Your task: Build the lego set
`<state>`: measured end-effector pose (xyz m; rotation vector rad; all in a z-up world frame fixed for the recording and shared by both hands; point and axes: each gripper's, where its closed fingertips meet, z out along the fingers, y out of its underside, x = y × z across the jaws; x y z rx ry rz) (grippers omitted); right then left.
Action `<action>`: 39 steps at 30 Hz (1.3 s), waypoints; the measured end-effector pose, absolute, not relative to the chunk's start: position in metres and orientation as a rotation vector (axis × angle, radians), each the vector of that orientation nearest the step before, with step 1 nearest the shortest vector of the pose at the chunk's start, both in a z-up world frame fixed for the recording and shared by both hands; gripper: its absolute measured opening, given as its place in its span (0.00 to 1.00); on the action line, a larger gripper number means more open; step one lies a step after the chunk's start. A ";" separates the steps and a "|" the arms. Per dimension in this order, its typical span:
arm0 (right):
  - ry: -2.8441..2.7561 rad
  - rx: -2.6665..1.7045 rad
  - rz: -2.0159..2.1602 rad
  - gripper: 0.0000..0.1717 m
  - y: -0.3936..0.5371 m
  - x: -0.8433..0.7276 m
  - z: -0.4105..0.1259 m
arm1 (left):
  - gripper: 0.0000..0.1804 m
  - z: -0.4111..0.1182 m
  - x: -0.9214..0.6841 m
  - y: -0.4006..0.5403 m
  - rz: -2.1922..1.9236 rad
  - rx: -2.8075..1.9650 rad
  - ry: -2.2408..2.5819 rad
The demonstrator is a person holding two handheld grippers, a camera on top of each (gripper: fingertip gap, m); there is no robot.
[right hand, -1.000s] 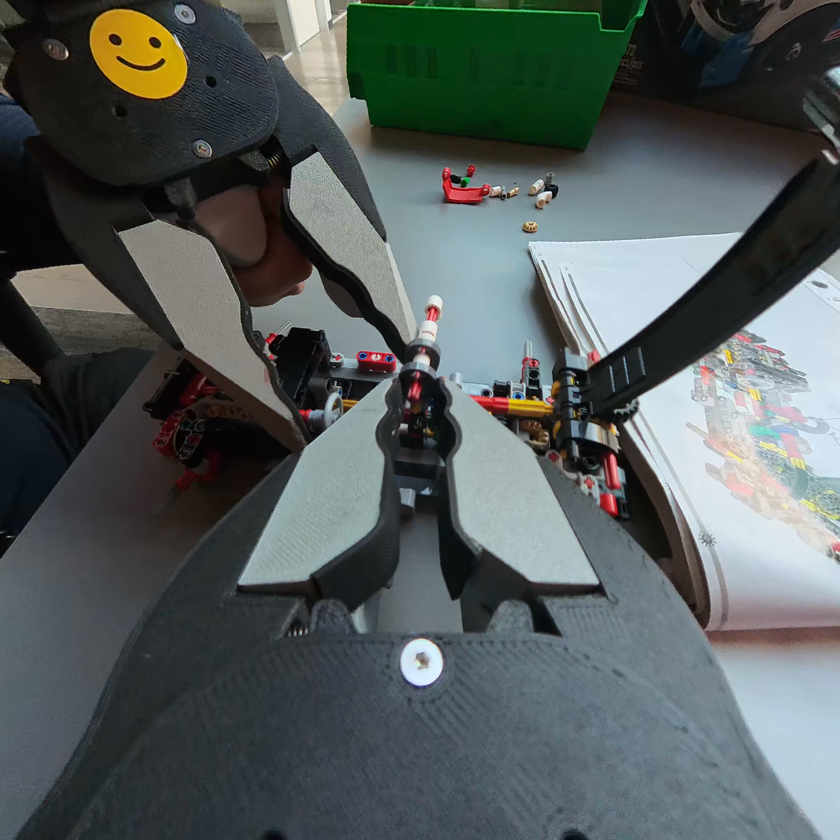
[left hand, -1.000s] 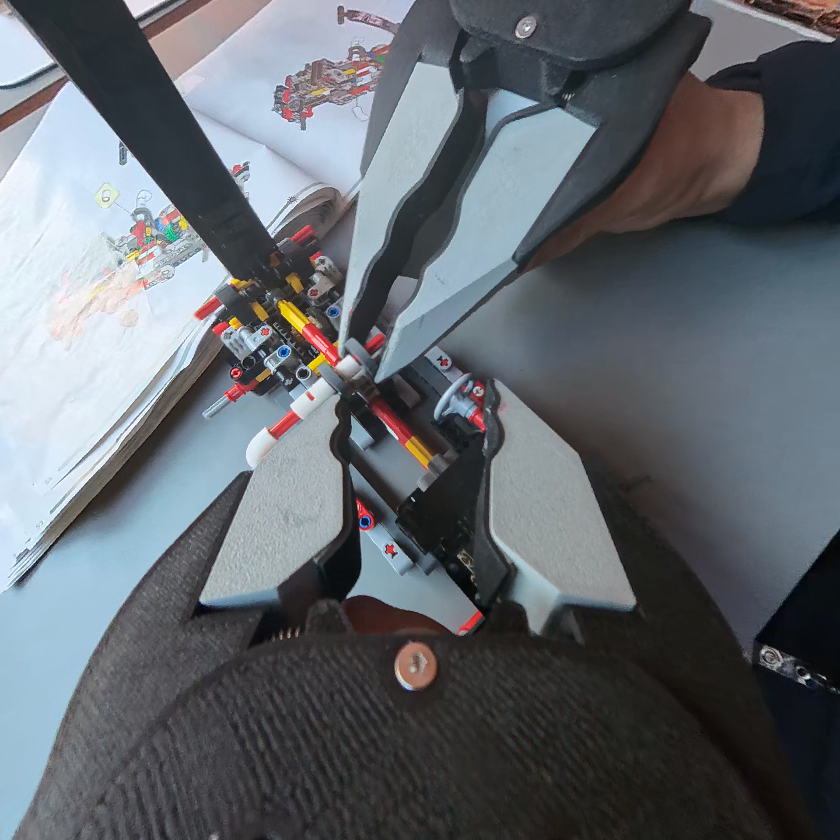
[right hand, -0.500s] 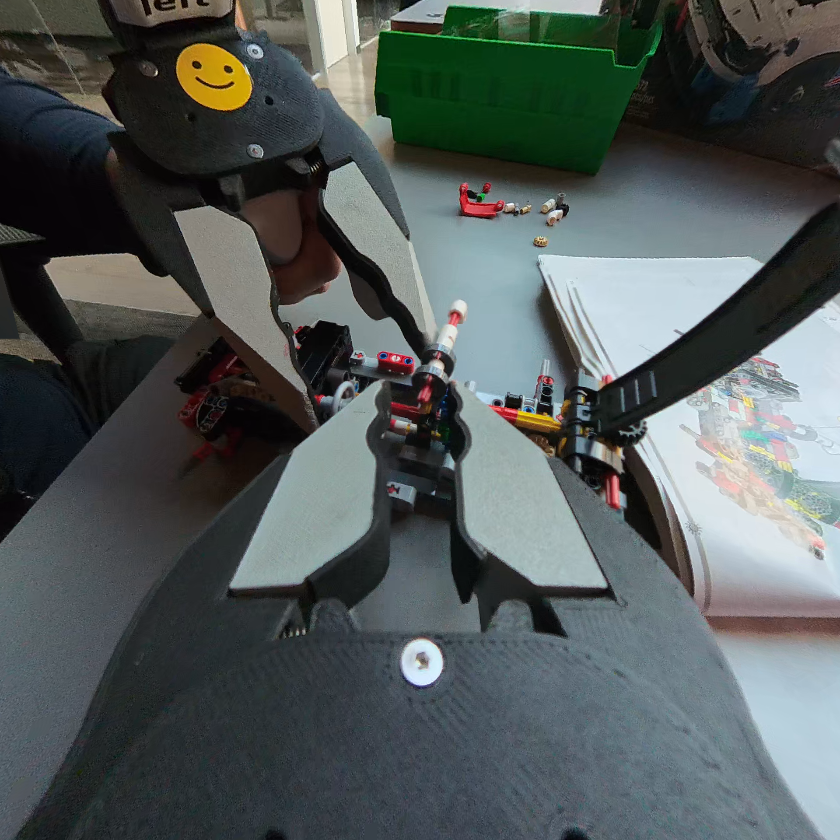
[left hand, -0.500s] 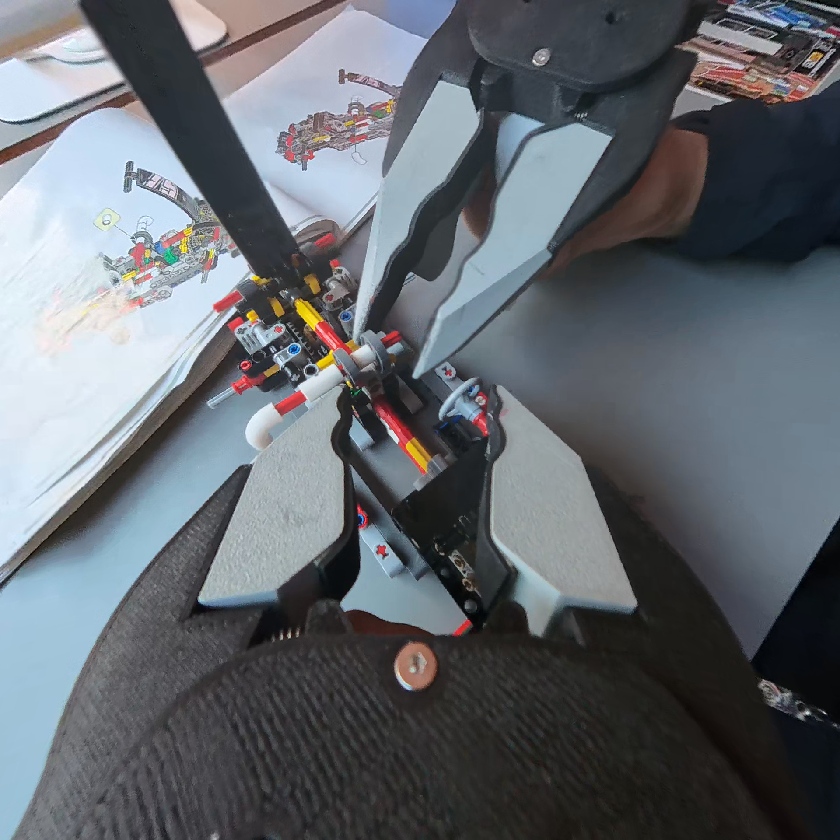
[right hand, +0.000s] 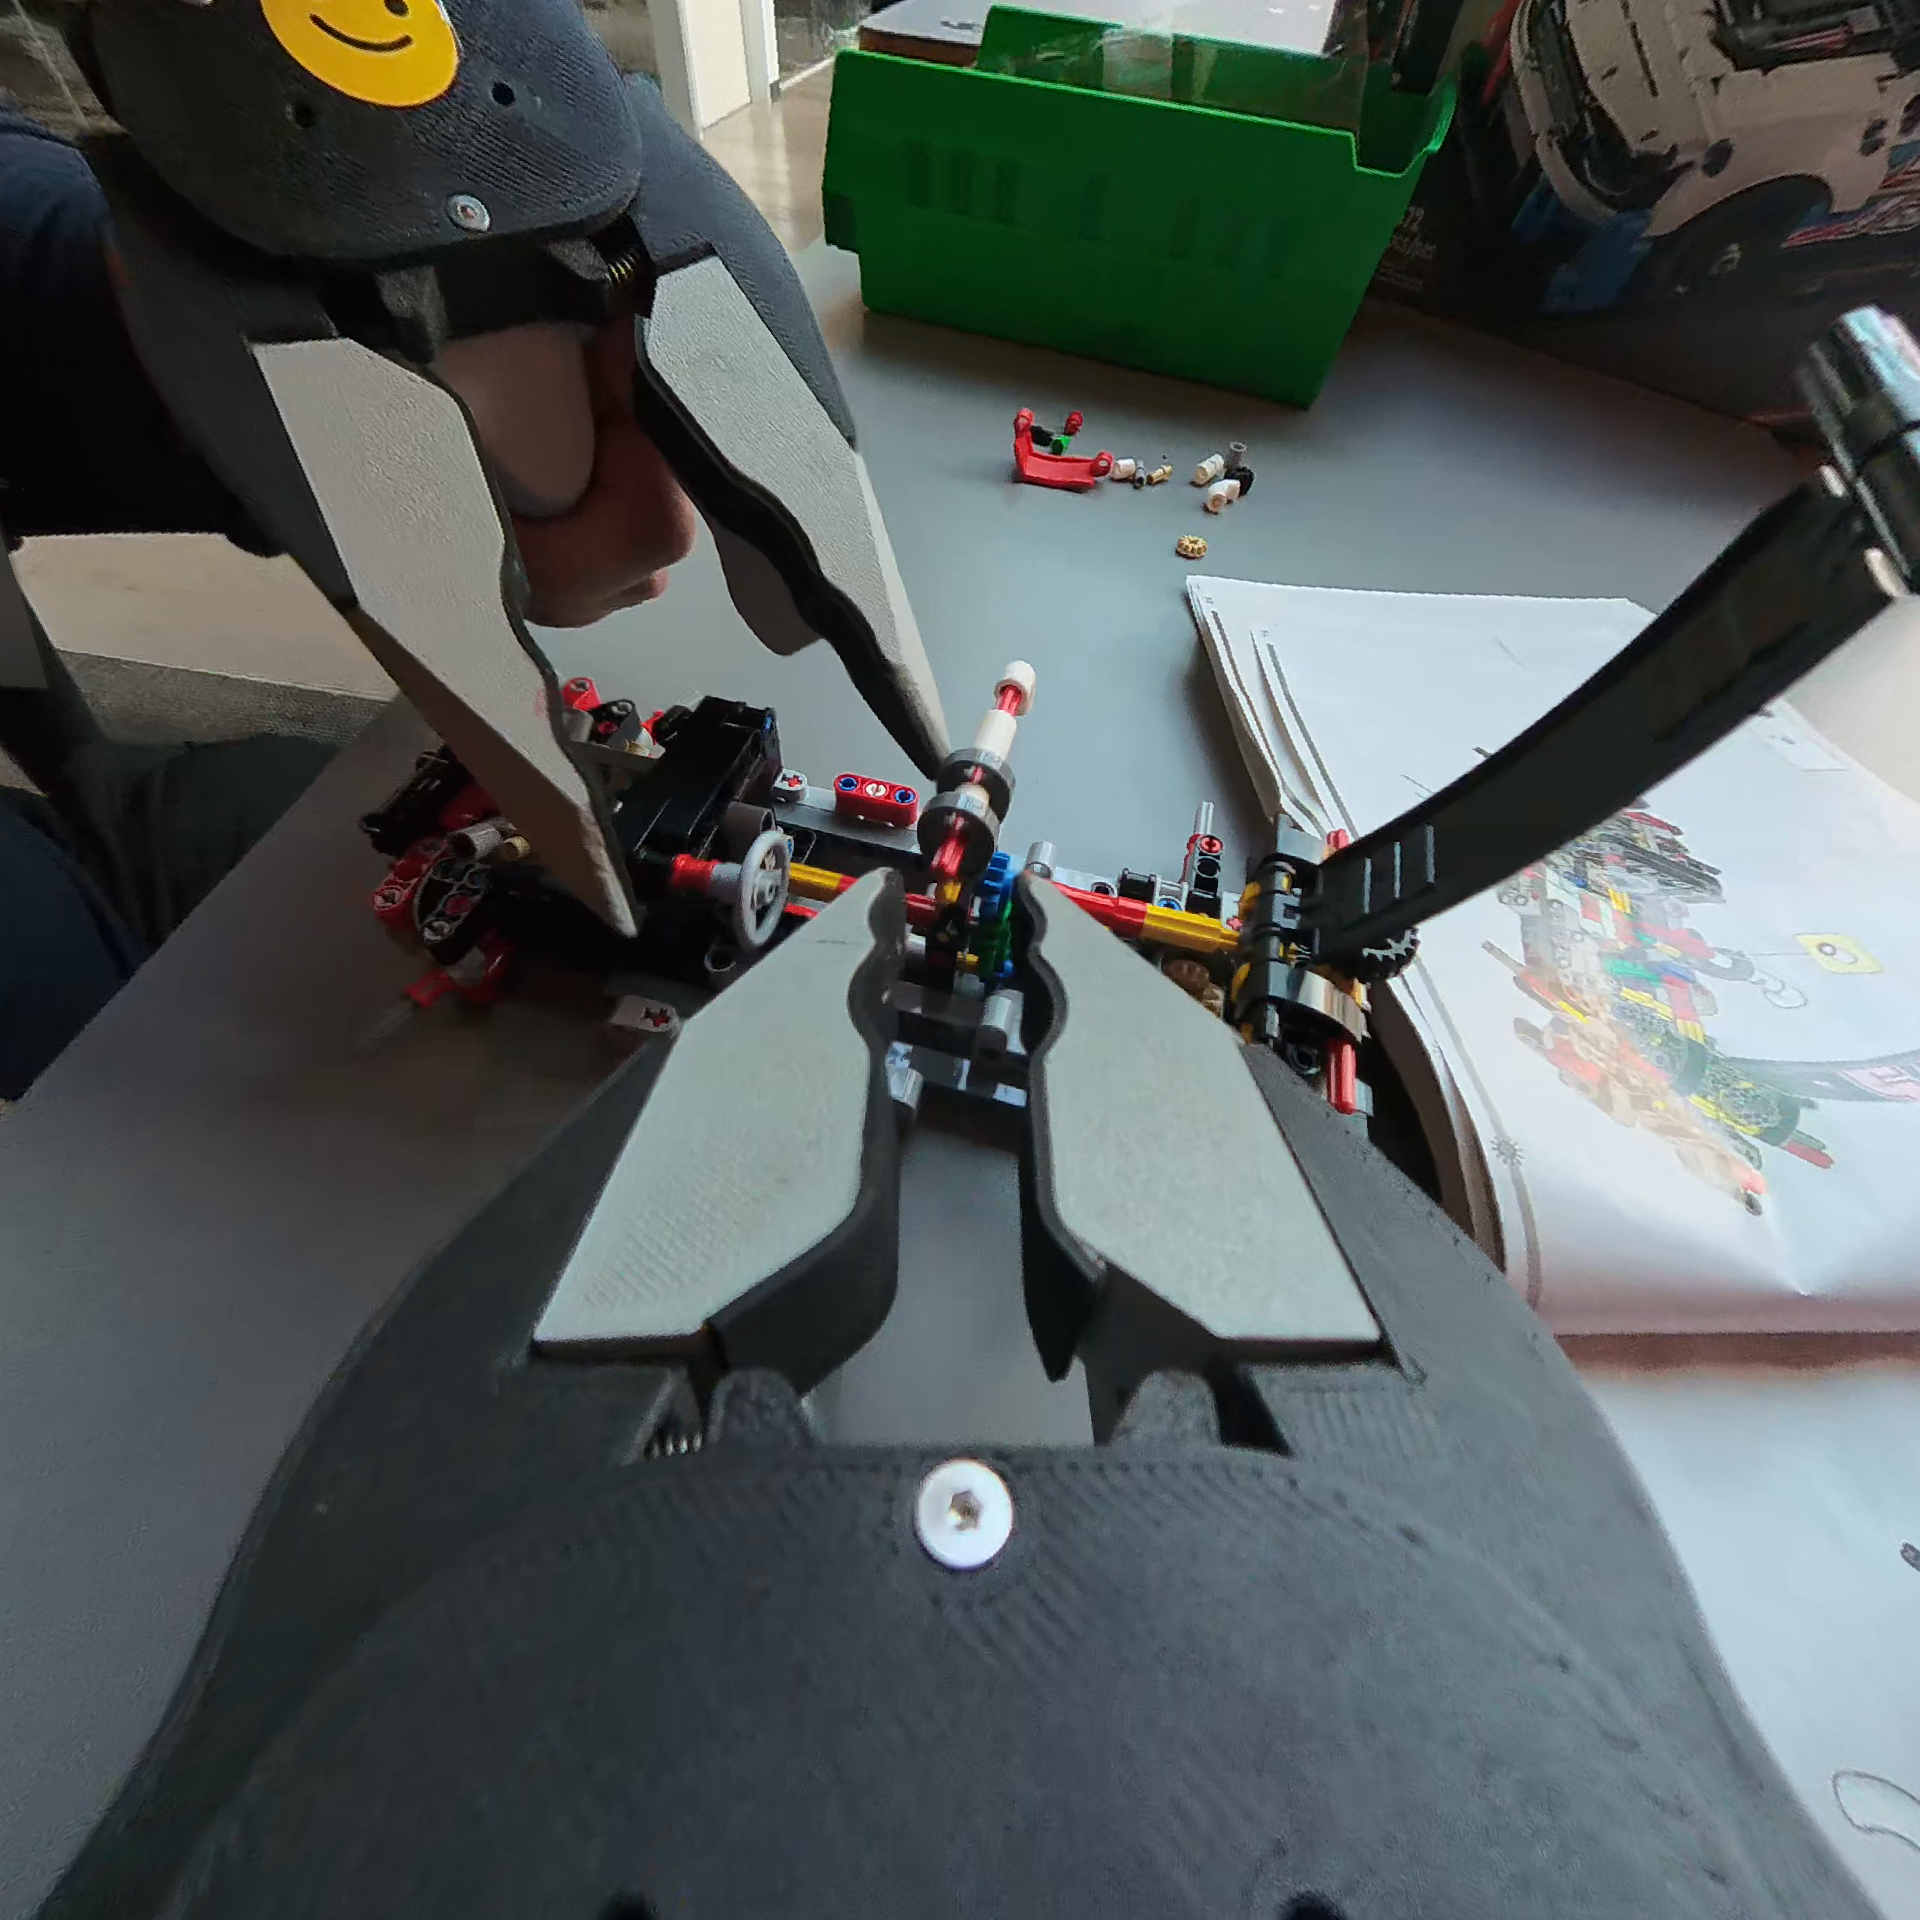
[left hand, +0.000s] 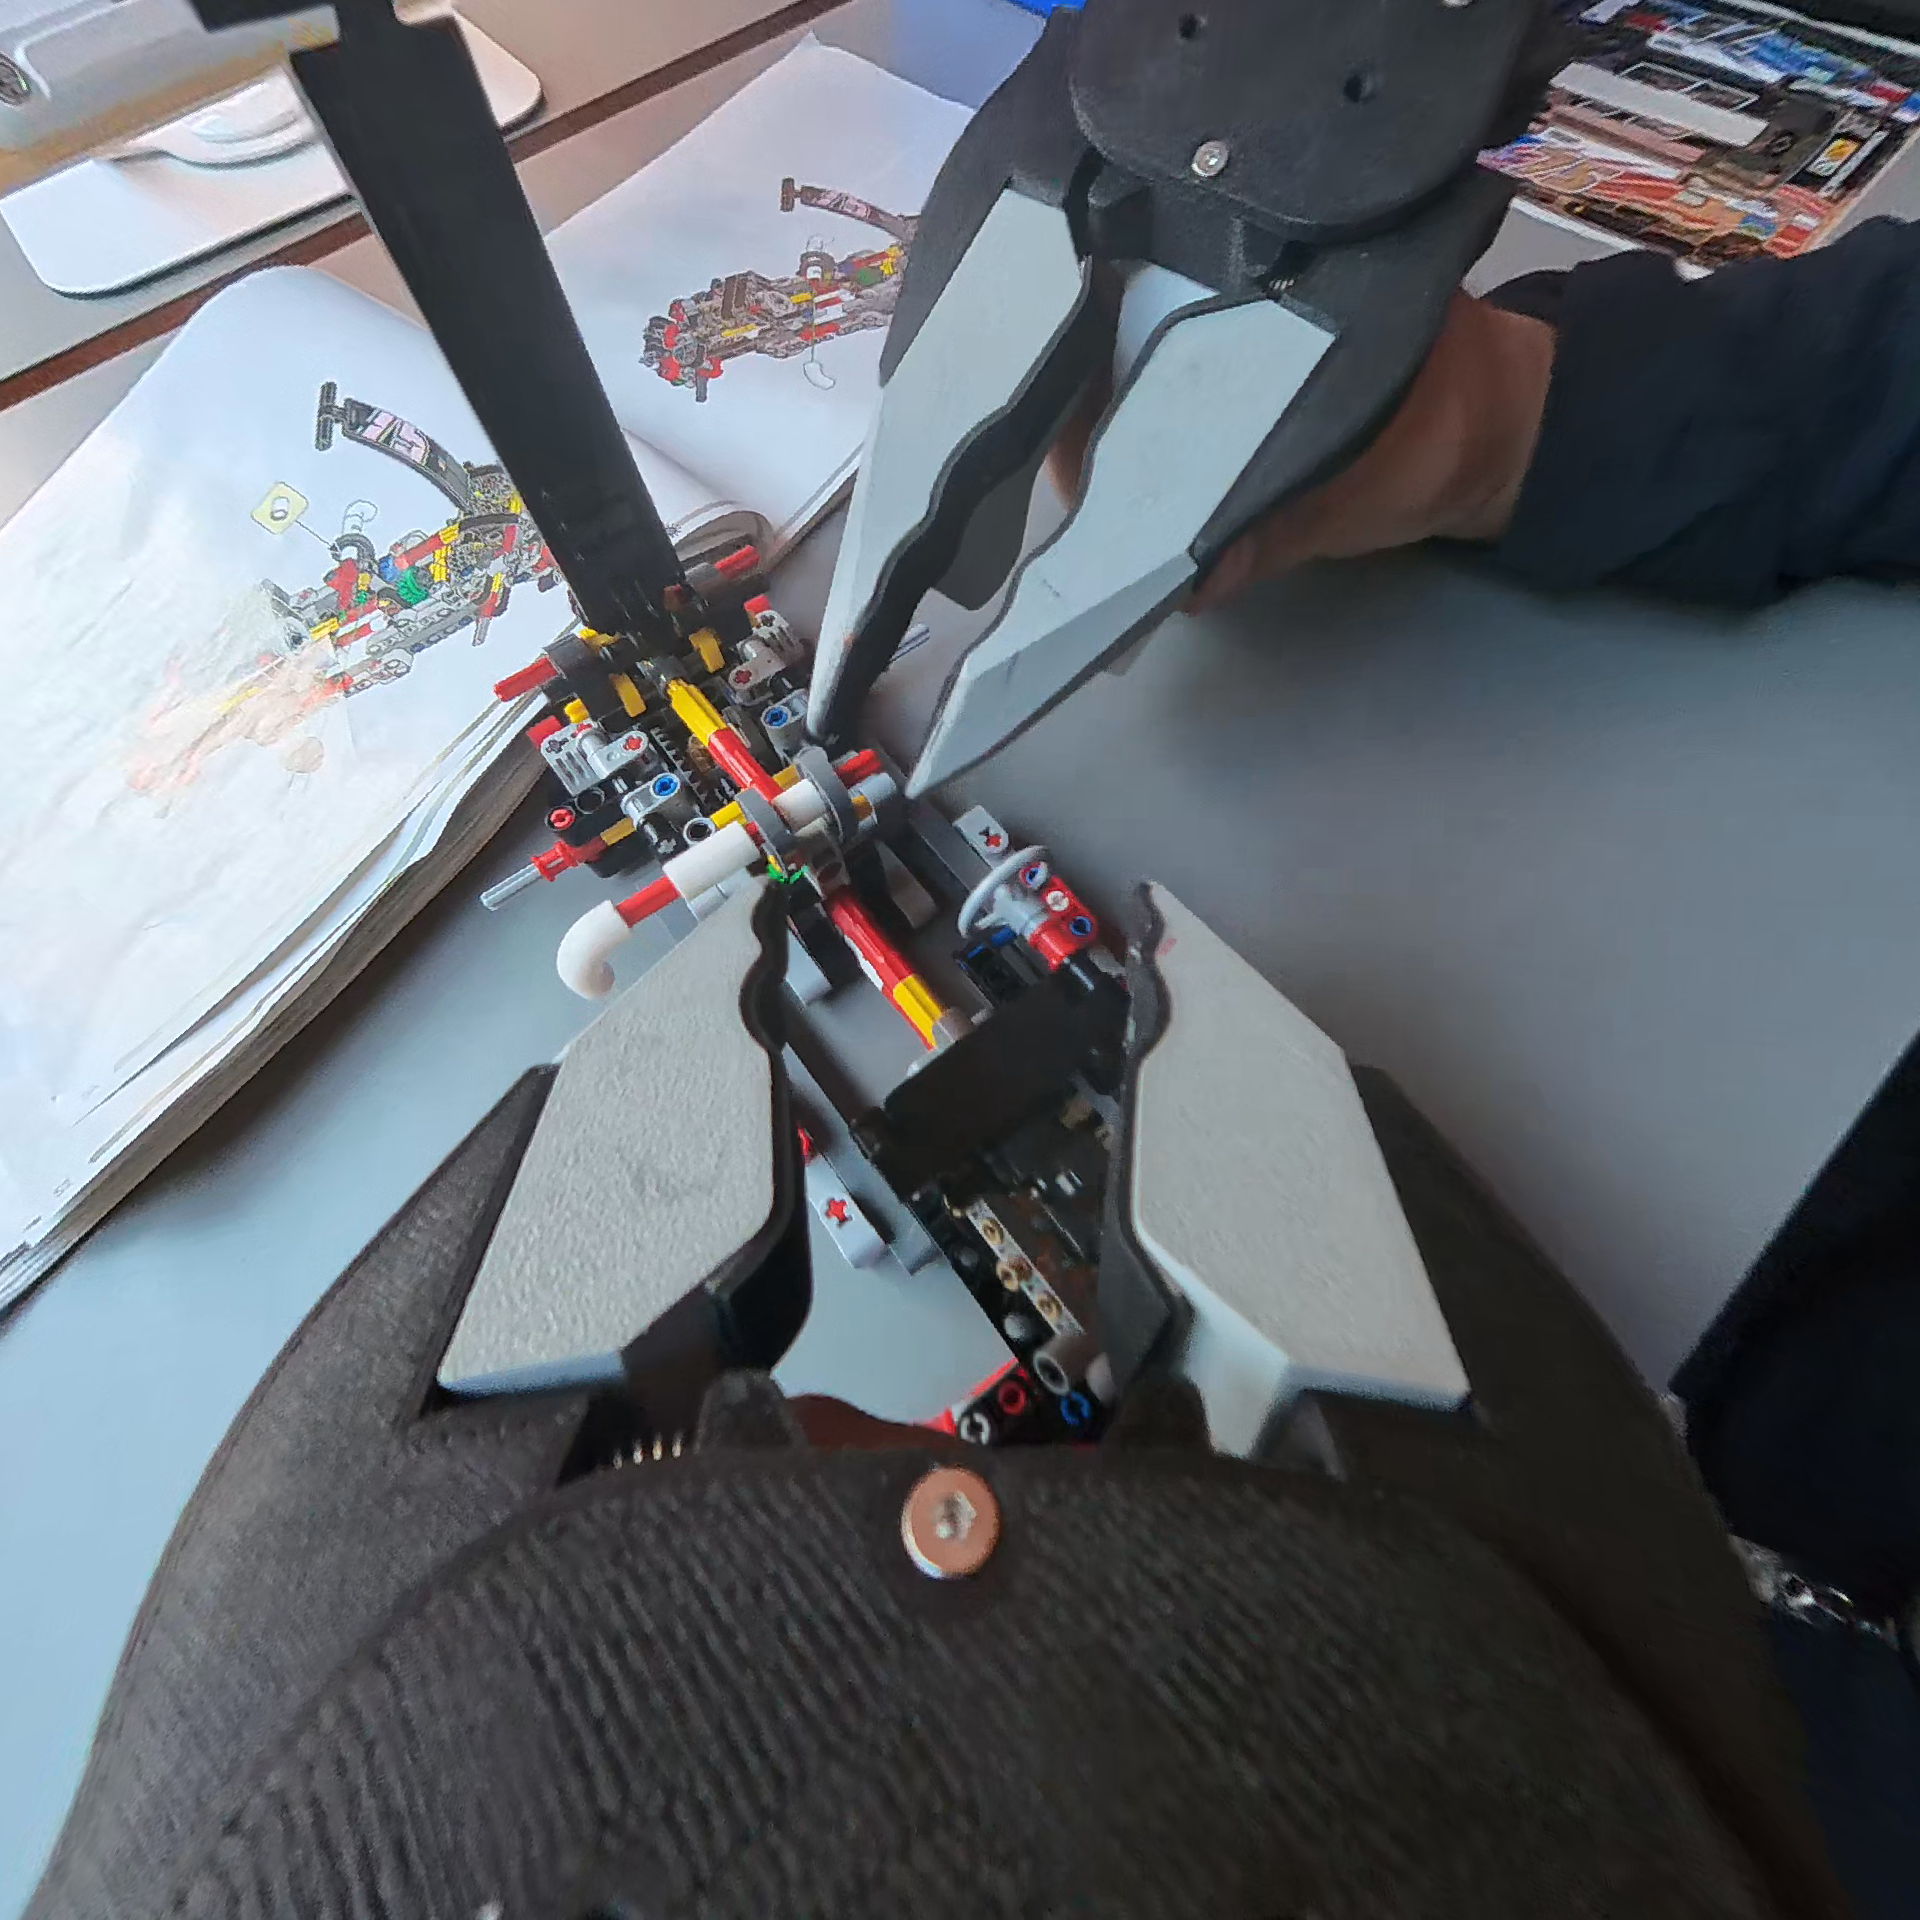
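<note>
My left gripper straddles the brick model's black rear, jaws wide; whether it grips, I cannot tell. My right gripper stands narrowly parted around its gear cluster.

Our two grippers have ribbed black printed shells, a silver screw at each centre, and flat grey fingers with wavy black edges. A yellow smiley sticker marks the left one; a dark navy sleeve covers the right arm.
</note>
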<state>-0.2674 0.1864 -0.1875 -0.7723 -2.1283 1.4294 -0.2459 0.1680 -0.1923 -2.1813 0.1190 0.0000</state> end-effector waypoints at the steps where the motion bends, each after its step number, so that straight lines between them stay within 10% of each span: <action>1: -2.118 -0.768 1.429 0.10 0.188 -0.267 -0.187 | 0.35 -0.190 -0.245 0.165 -0.014 -2.181 0.111; 20: -1.676 -1.092 1.425 0.11 0.244 -0.229 -0.161 | 0.31 -0.123 -0.241 0.133 -0.560 -1.899 -0.486; 28: -1.480 -1.252 1.391 0.08 0.261 -0.191 -0.157 | 0.00 -0.111 -0.214 0.131 -0.489 -1.869 -0.376; 39: -1.482 -1.592 0.925 0.07 0.279 -0.135 -0.198 | 0.33 -0.145 -0.126 0.185 -0.409 -2.128 -0.129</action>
